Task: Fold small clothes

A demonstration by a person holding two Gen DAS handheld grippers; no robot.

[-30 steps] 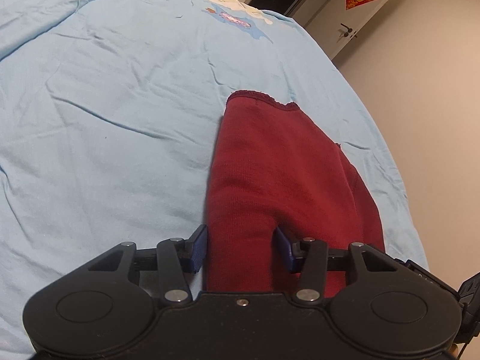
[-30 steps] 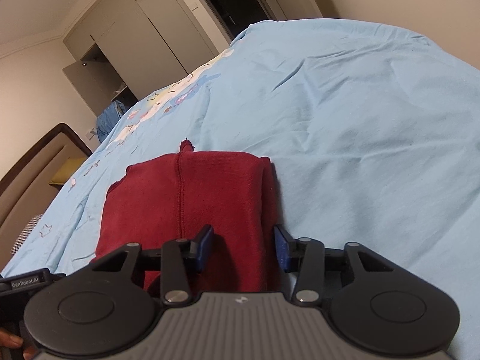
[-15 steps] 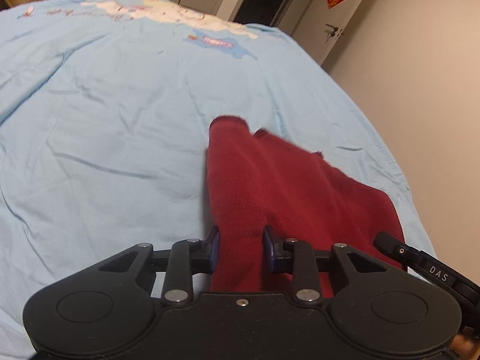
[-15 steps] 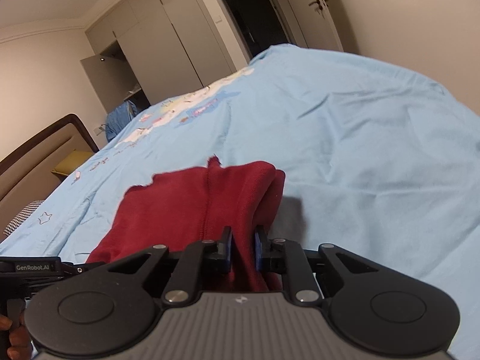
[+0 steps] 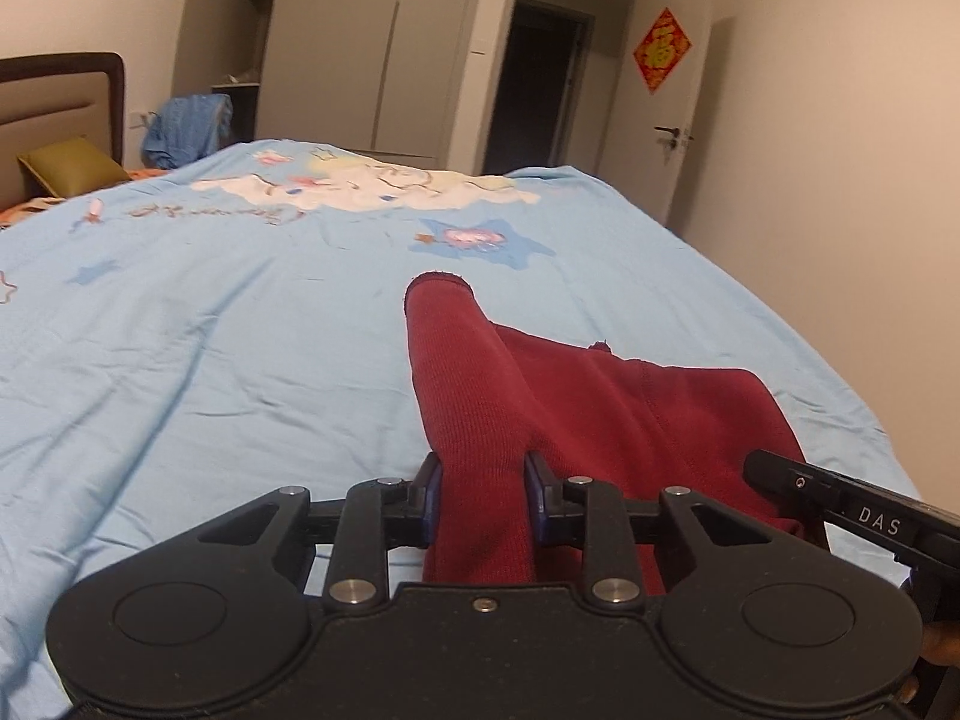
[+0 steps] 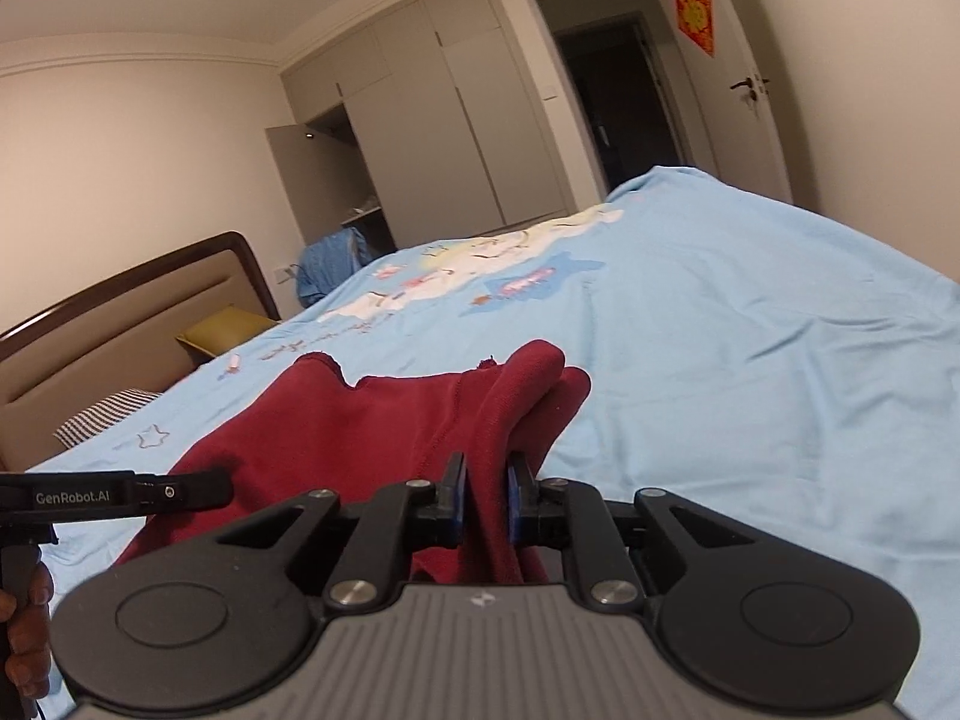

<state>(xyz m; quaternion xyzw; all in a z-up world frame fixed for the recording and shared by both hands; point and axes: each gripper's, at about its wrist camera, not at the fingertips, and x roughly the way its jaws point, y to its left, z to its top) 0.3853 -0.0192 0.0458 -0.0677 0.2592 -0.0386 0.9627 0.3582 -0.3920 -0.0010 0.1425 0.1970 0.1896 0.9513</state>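
Both views are fisheye, each sitting just behind its own gripper and looking forward and slightly down across the bed [image 5: 180, 360] toward the wardrobe [image 5: 336, 42] and doorway [image 5: 534, 90]. The left view holds the garment [image 5: 480, 420] close at lower centre. The right view faces the same way, tilted. Both share the garment [image 6: 360, 420], bed, wardrobe and door.

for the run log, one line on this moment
left tool: shut on red garment | right tool: shut on red garment | bed: garment partly lifted
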